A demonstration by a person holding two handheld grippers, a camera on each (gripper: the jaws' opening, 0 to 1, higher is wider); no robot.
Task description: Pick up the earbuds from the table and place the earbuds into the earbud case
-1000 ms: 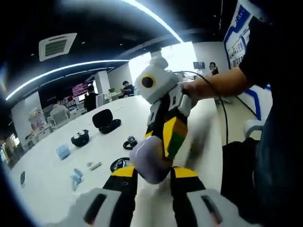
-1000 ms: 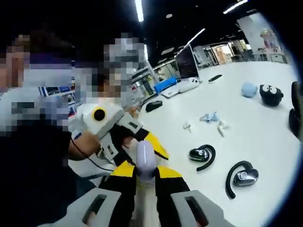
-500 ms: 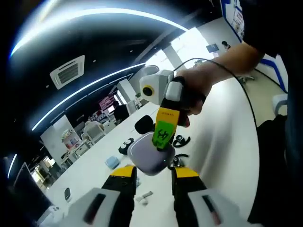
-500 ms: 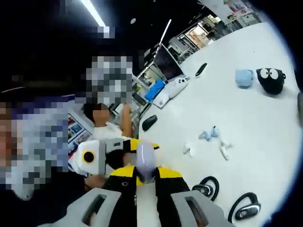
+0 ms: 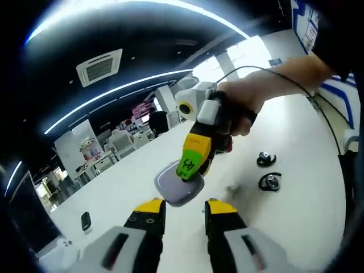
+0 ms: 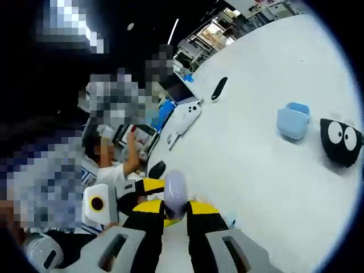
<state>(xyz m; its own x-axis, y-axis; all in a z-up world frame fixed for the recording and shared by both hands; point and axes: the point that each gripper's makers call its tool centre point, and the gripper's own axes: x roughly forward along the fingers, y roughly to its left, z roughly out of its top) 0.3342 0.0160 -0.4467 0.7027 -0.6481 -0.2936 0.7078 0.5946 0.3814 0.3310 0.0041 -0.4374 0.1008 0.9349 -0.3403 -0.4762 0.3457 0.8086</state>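
A lavender earbud case (image 5: 177, 187) hangs in the air above the white table (image 5: 296, 227). My right gripper (image 5: 187, 173) reaches in from the upper right, shut on its flat faces, a green label on one finger. My left gripper (image 5: 185, 206) stands open just below the case, with table showing between its jaws. In the right gripper view the case (image 6: 174, 193) is edge-on between the shut jaws of my right gripper (image 6: 175, 209), and my left gripper (image 6: 151, 190) comes in from the left. Two black ear-hook earbuds (image 5: 265, 160) (image 5: 269, 182) lie on the table.
A small white piece (image 5: 232, 187) lies near the earbuds and a black phone (image 5: 85, 220) lies far left. On the table (image 6: 256, 68) are a blue case (image 6: 294, 120), a black case with eyes (image 6: 341, 139), a white device (image 6: 183, 122), a black remote (image 6: 218, 88) and a mouse (image 6: 156, 169).
Both hands have lifted and tilted, so both views shifted. The case stays in my right gripper and now sits a little beyond my left jaw tips instead of between them.
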